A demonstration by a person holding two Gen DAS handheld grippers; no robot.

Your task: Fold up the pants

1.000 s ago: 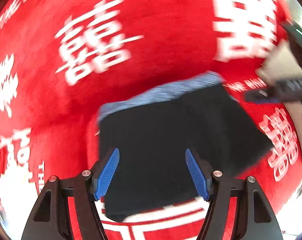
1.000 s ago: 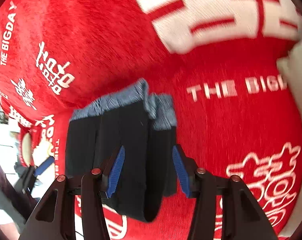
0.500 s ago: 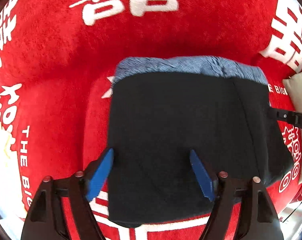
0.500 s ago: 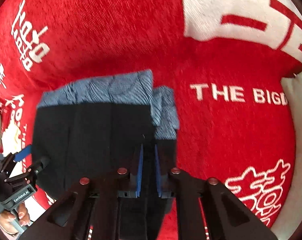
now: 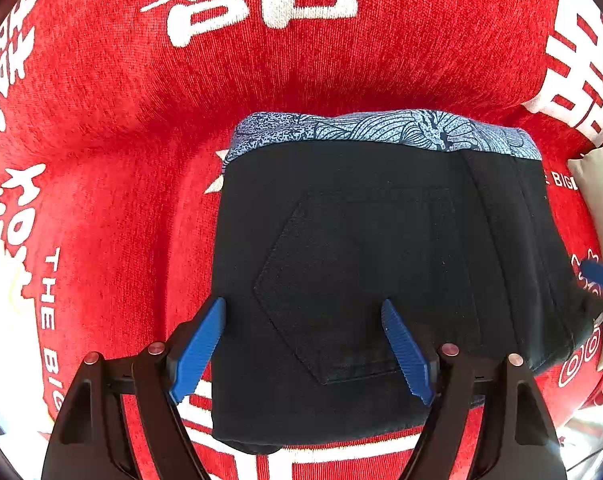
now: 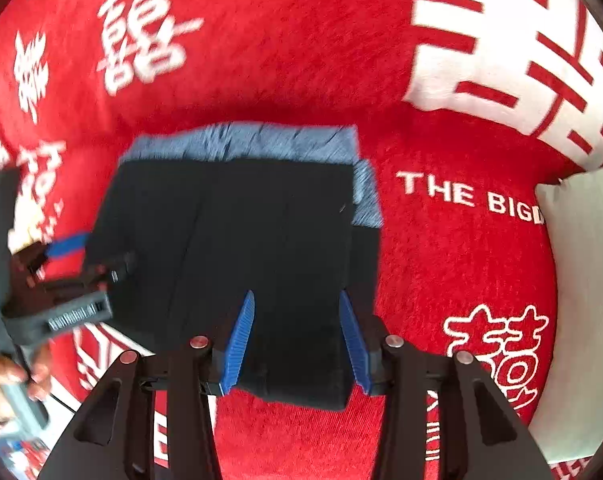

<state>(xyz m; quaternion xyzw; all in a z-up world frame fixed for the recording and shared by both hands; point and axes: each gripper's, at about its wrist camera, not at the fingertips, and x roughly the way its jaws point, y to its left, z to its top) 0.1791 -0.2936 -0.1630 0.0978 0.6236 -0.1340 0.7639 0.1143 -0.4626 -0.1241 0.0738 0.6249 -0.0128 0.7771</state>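
The folded black pants (image 5: 381, 264), with a blue patterned waistband at the far edge, lie flat on the red blanket (image 5: 101, 120). My left gripper (image 5: 303, 301) points down over their near left part, by the back pocket; its jaws are opening and pinch nothing. In the right wrist view the pants (image 6: 237, 232) lie under my right gripper (image 6: 296, 294), above their near right part. Its jaws are opening too, with cloth below them but not squeezed. The left gripper (image 6: 69, 280) shows blurred at the left there. One blue pad of the right gripper (image 5: 601, 276) shows at the left wrist view's right edge.
The red blanket (image 6: 441, 260) has large white characters and lettering and spreads all around the pants. A cream pillow (image 6: 581, 300) lies close to the right of the pants. A person's hand (image 6: 5, 384) holds the left gripper's handle at the lower left.
The left gripper came down toward the pants and widened. The right gripper shut on the pants' right fold half a second ago, then let go, opened and shifted sideways.
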